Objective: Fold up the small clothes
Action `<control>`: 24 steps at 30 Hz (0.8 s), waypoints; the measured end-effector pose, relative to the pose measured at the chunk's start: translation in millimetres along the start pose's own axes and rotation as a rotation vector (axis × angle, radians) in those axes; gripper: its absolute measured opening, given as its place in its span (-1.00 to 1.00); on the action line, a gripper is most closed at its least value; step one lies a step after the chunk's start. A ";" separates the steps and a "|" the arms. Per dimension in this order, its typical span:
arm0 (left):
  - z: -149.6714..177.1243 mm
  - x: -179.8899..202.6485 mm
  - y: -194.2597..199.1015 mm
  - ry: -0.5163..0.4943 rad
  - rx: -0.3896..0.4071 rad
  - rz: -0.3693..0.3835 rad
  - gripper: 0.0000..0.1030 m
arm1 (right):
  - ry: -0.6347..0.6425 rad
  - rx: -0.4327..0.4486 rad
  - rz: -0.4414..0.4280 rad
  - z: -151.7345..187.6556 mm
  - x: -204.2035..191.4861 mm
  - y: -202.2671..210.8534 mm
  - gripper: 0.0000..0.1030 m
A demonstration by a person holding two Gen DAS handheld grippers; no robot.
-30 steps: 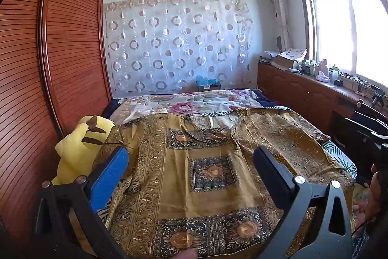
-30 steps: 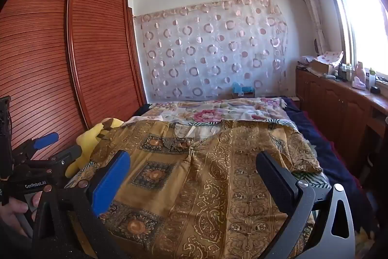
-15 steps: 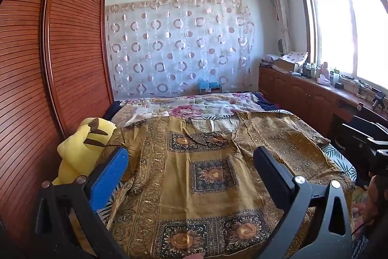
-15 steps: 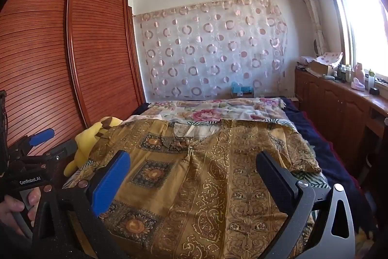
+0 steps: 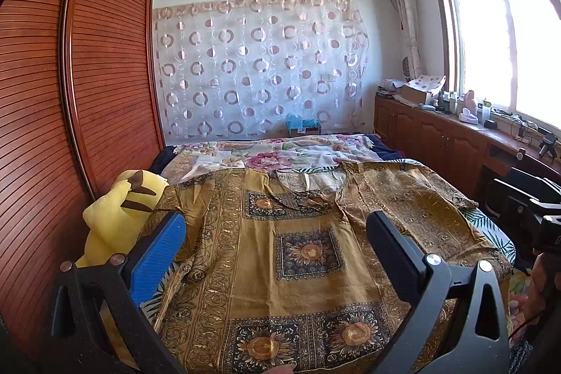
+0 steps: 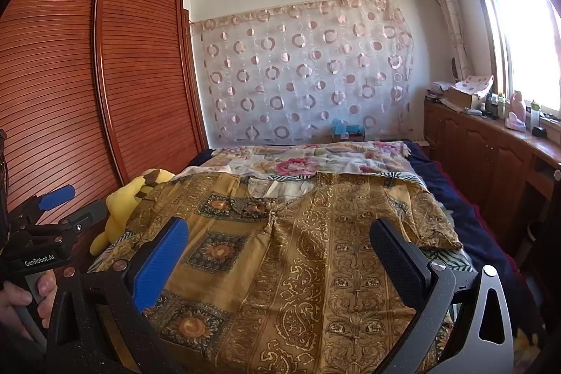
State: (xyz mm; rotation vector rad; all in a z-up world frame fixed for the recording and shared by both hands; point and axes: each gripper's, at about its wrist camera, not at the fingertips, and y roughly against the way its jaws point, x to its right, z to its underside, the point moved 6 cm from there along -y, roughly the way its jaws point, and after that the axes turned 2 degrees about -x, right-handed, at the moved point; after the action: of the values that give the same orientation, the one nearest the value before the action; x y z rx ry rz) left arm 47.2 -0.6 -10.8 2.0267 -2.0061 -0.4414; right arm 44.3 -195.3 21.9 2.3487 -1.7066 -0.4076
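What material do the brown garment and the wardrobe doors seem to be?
Garment: thin woven fabric, probably cotton or rayon, matte with gold-looking print; it wrinkles softly. Wardrobe doors: reddish wood or wood veneer, slatted, with a slight sheen.

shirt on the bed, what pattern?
Mustard-gold shirt with dark sunflower squares and scrollwork bands; clearest in the left wrist view.

Thin woven cloth with a faint golden sheen on the shirt (image 5: 301, 255), spread ahead of both claws. Matt black grainy plastic on the left claw (image 5: 273, 255) and right claw (image 6: 280, 255), one finger faced with ribbed blue rubber (image 6: 157, 265), bright metal screws at the joints. Soft yellow plush on the toy (image 5: 119, 216), left of the claws. Glossy slatted reddish wood on the wardrobe (image 6: 140, 76) beyond it. Sheer curtain (image 5: 259, 65) far ahead.
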 end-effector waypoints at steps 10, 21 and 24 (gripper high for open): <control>-0.2 0.2 -0.1 0.000 0.000 0.000 1.00 | 0.003 0.000 0.000 -0.9 -1.0 0.1 1.00; -1.0 0.1 0.5 -0.001 -0.001 -0.002 1.00 | 0.005 -0.003 0.000 -0.4 -1.0 -0.6 1.00; -1.0 0.3 0.7 0.000 0.000 0.001 1.00 | 0.005 -0.005 0.001 -0.3 -1.1 -0.7 1.00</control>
State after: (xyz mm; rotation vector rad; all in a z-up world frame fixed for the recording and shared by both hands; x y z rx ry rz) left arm 46.9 -0.9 -9.6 2.0251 -2.0071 -0.4415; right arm 44.7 -194.0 22.0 2.3433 -1.7030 -0.4050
